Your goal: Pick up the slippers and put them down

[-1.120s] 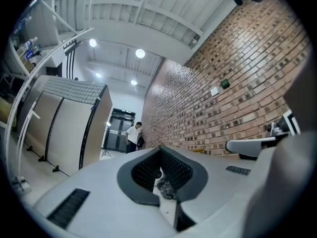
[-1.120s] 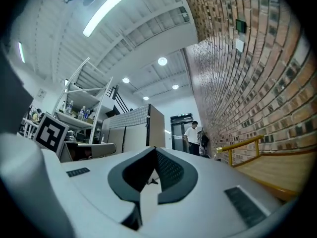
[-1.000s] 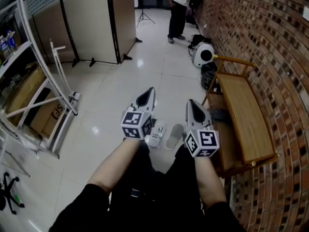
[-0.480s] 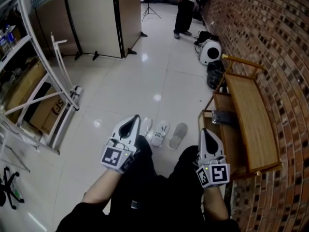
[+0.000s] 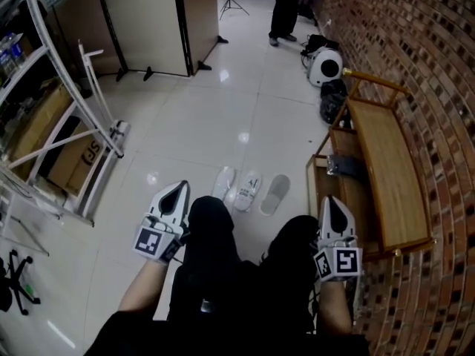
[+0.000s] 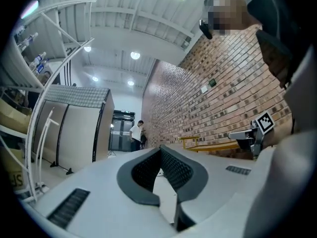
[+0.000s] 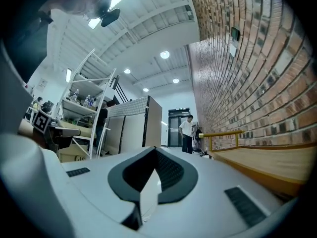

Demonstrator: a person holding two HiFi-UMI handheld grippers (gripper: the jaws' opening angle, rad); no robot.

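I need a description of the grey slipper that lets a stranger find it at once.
A wooden bench stands along the brick wall. On the tiled floor beside its near end lie slippers in a row. The grey slipper is nearest the bench; its neighbours are white.

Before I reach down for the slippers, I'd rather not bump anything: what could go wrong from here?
Both the left gripper and right gripper are shut; reaching like that would likely shove the slippers across the glossy floor. The slippers lie packed together, so one may drag its neighbour. The bench is close beside the right gripper.
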